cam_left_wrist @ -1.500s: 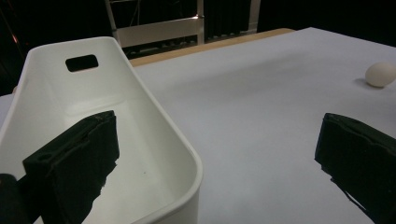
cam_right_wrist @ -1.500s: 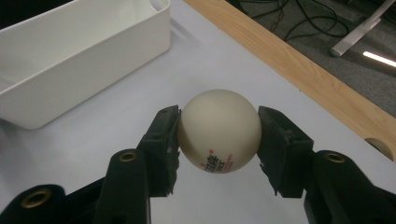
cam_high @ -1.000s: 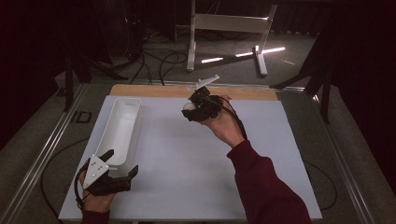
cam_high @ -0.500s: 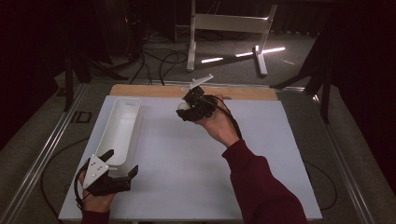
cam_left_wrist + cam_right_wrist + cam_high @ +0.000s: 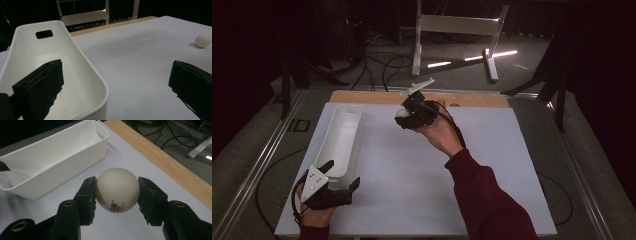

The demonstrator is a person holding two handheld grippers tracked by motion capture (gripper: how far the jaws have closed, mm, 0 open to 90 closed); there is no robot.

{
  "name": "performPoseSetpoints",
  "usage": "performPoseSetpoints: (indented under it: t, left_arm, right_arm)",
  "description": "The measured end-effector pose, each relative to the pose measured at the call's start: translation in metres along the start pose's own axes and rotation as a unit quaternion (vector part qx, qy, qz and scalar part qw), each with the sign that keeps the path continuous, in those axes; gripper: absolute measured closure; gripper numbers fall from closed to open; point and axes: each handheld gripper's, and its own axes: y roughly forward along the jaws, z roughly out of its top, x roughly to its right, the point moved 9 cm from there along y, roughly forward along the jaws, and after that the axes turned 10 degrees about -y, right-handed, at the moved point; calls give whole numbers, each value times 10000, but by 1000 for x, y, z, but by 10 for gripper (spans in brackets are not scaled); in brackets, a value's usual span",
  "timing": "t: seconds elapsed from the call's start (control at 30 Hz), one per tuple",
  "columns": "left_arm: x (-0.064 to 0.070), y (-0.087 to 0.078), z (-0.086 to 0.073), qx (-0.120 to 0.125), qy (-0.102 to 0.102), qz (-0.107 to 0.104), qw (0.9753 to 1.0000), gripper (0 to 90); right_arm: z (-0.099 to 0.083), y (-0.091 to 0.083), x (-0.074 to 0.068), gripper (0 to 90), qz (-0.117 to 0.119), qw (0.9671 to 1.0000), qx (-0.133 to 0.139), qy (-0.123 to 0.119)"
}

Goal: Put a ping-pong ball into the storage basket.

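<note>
A white table-tennis ball point(image 5: 117, 190) with red and black print sits clamped between the black jaws of my right gripper point(image 5: 117, 195). In the high view that gripper point(image 5: 409, 114) hangs above the back middle of the white table sheet, and the ball point(image 5: 402, 113) shows at its left tip. A long white bin point(image 5: 339, 137) lies empty along the left side. My left gripper point(image 5: 343, 173) rests at the bin's near end, jaws wide open and empty. In the left gripper view point(image 5: 117, 85) one jaw hangs over the bin point(image 5: 82, 62).
A similar white ball point(image 5: 203, 40) rests on the sheet at the far right of the left gripper view. A wooden strip point(image 5: 472, 100) borders the table's back edge. Behind it are floor cables and a white stand point(image 5: 457, 30). Metal rails point(image 5: 257, 170) run along both sides.
My right gripper has carried the ball a little to the left, towards the bin. The left gripper has stayed where it was.
</note>
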Motion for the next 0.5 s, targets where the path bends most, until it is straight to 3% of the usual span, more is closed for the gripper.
performPoseSetpoints:
  t: [0.5]
  left_arm:
    - [0, 0, 0, -2, 7, -5, 10000, 2]
  right_arm:
    - [12, 5, -10, 503, 79, 9999, 59, -75]
